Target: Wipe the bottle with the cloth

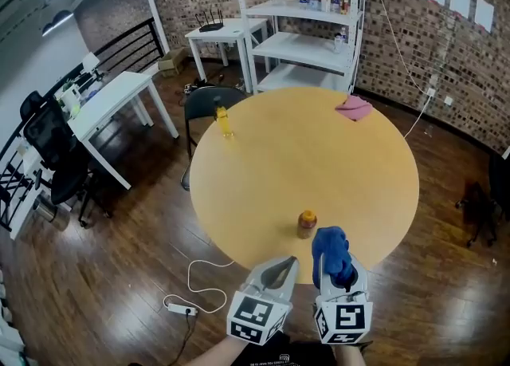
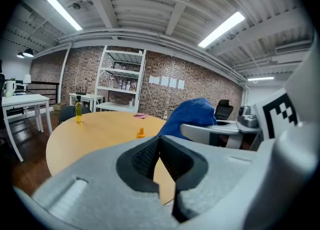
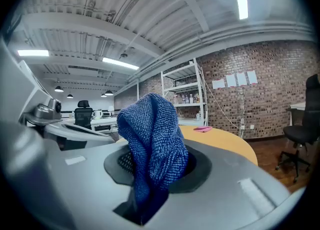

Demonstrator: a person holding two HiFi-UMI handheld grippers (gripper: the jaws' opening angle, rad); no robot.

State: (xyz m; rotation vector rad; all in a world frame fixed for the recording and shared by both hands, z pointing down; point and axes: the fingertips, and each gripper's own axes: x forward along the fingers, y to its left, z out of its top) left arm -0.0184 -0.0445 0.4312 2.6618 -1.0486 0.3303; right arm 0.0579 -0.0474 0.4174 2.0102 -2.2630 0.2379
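My right gripper (image 3: 150, 174) clamps the blue woven cloth (image 3: 152, 134); my left gripper (image 2: 160, 146) is closed, empty (only the head view shows the small amber bottle (image 1: 307, 224) whole).

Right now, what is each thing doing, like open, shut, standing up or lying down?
Left gripper: jaws shut, empty.
Right gripper: jaws shut on the blue cloth.
Orange bottle: standing upright, cap on.
Yellow bottle: standing upright.
Pink cloth: lying crumpled.

Your left gripper (image 1: 283, 267) and right gripper (image 1: 338, 275) are pale grey shells with black ribbed pads (image 2: 142, 161), each bearing a black-and-white marker cube (image 1: 256, 318) (your top (image 1: 275, 355) is black).
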